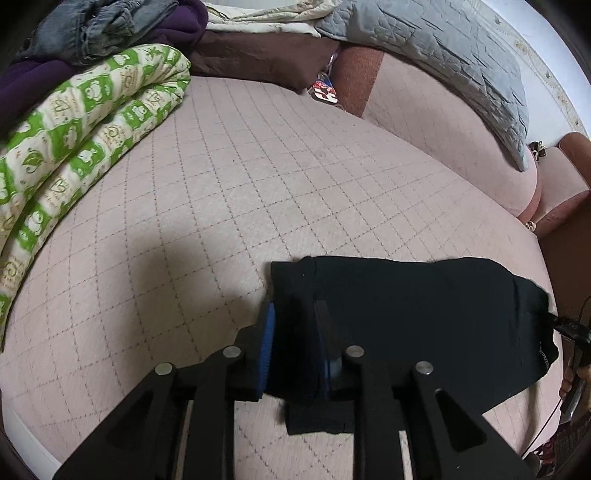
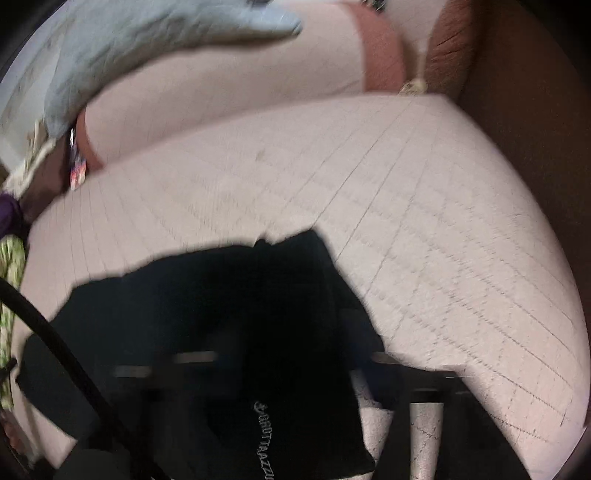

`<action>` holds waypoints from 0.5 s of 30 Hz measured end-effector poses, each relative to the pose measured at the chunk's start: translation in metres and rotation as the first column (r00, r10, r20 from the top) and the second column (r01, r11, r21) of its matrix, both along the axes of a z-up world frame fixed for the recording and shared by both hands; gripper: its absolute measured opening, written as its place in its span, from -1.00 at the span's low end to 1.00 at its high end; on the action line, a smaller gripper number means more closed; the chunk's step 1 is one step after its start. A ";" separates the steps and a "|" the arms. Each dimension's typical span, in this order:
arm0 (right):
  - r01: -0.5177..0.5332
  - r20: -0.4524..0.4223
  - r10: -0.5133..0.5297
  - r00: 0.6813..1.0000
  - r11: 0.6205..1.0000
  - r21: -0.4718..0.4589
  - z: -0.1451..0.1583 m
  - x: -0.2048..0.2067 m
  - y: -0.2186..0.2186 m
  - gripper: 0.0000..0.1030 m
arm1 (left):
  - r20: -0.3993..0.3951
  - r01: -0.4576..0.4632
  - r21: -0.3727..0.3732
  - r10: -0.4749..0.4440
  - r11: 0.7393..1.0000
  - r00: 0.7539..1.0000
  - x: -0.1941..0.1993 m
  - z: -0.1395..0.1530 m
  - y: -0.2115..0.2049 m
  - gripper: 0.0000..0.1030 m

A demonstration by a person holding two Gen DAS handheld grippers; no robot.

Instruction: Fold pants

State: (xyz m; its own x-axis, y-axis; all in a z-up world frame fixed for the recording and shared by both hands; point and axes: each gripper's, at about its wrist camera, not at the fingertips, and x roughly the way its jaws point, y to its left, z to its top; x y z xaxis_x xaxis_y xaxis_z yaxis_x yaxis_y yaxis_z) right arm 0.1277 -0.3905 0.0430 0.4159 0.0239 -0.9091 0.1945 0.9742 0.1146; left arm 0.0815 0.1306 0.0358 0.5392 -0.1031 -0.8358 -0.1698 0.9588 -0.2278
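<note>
Black pants (image 1: 413, 306) hang stretched between my two grippers just above a pink quilted bed (image 1: 229, 177). My left gripper (image 1: 295, 332) is shut on the pants' left edge, cloth pinched between its blue pads (image 1: 269, 347). In the blurred right wrist view the black pants (image 2: 229, 314) with white lettering drape over my right gripper (image 2: 291, 332), which appears shut on the cloth; its fingertips are hidden by the fabric. The right gripper also shows in the left wrist view (image 1: 570, 328) at the pants' right end.
A folded green-and-cream blanket (image 1: 74, 140) lies at the bed's left. Purple and grey clothes (image 1: 110, 26) are piled at the back left. A grey quilted pillow (image 1: 443, 55) leans on the pink headboard (image 1: 424, 118). A black cable (image 2: 66, 354) crosses the lower left of the right wrist view.
</note>
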 end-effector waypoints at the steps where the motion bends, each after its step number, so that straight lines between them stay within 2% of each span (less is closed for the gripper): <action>1: -0.005 0.002 0.005 1.000 1.000 -0.017 0.003 0.000 0.002 -0.84 | 0.007 -0.002 -0.003 0.002 1.000 1.000 -0.002 0.003 0.000 -0.61; 3: -0.008 0.031 0.011 0.999 0.997 -0.079 0.020 0.002 0.003 -0.85 | 0.030 -0.004 -0.008 0.004 1.000 1.000 -0.006 0.011 0.000 -0.59; 5: 0.018 0.064 -0.013 0.998 0.997 -0.077 0.035 0.006 -0.004 -0.85 | 0.051 -0.004 -0.016 0.005 1.000 0.999 -0.009 0.017 -0.001 -0.50; 8: 0.079 0.059 -0.072 0.996 0.990 -0.119 0.036 0.014 -0.018 -0.91 | 0.066 0.004 -0.053 -0.001 0.999 0.998 -0.010 0.023 -0.007 -0.34; 10: 0.140 0.056 -0.130 0.990 0.954 -0.266 0.029 0.019 -0.024 -0.98 | 0.061 0.016 -0.063 -0.012 0.998 0.998 -0.010 0.022 -0.014 -0.34; 12: 0.185 0.063 -0.175 0.983 0.897 -0.401 0.016 0.021 -0.034 -0.98 | 0.057 0.029 -0.063 -0.025 0.998 0.998 -0.011 0.020 -0.020 -0.33; 14: 0.218 0.039 -0.218 0.975 0.914 -0.341 0.007 0.018 -0.050 -0.94 | 0.050 0.037 -0.059 -0.034 0.998 0.998 -0.012 0.017 -0.024 -0.33; 15: 0.244 0.037 -0.242 0.970 0.952 -0.185 0.004 0.010 -0.065 -0.77 | 0.046 0.040 -0.063 -0.038 0.997 0.998 -0.012 0.015 -0.027 -0.33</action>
State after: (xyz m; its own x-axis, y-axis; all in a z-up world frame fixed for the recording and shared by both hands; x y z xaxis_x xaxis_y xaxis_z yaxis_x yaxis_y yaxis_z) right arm 0.1378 -0.4553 0.0474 0.4005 -0.2494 -0.8817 0.4279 0.9018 -0.0608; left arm 0.0692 0.1041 0.0512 0.5705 -0.1772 -0.8020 -0.1208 0.9477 -0.2953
